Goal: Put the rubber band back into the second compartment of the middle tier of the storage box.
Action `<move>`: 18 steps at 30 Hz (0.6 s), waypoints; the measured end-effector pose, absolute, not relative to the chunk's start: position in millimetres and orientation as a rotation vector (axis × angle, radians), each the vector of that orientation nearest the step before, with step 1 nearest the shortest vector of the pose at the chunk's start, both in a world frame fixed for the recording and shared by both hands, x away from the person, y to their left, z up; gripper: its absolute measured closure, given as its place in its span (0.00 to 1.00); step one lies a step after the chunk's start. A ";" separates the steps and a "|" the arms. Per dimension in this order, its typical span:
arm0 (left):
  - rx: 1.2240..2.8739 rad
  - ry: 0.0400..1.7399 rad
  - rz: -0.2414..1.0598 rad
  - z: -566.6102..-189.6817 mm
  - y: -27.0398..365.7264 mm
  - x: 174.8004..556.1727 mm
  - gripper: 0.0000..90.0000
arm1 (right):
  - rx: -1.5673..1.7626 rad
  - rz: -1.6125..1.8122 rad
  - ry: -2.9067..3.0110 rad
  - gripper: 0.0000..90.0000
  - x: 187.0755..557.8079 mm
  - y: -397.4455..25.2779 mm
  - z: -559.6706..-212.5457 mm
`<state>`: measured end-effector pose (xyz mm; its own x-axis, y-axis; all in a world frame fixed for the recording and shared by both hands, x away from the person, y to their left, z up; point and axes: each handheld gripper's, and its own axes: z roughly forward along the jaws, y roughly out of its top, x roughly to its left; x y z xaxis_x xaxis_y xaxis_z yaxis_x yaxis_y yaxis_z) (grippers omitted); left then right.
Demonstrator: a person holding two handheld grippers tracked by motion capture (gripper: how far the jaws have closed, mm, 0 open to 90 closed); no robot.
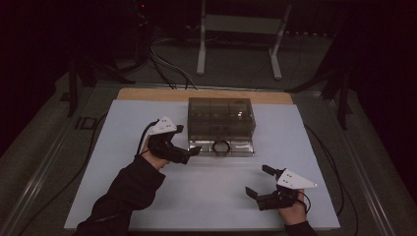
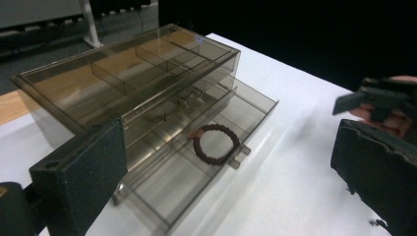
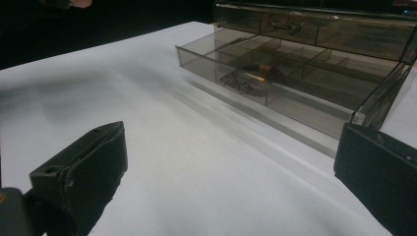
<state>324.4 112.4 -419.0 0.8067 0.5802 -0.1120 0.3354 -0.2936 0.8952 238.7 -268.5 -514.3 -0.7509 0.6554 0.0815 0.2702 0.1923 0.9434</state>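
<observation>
A smoky clear drawer box stands at the middle of the white board. Its lowest drawer is pulled out toward me, and a dark beaded bracelet lies in the drawer's middle compartment. My left gripper is open at the drawer's left front corner, holding nothing. In the left gripper view the bracelet lies in the drawer between my wide-apart jaws. My right gripper is open and empty above the board, near its front right. Its own view looks across bare board at the drawer and box.
The white board lies on a wooden tabletop. Cables run along the left and right sides. A white stand is on the floor behind the table. The person's right hand and its gripper appear far right in the left gripper view.
</observation>
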 end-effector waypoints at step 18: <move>1.885 0.707 0.255 -463.6 173.1 281.0 0.01 | 0.866 1.568 2.148 0.00 239.6 -265.0 -514.8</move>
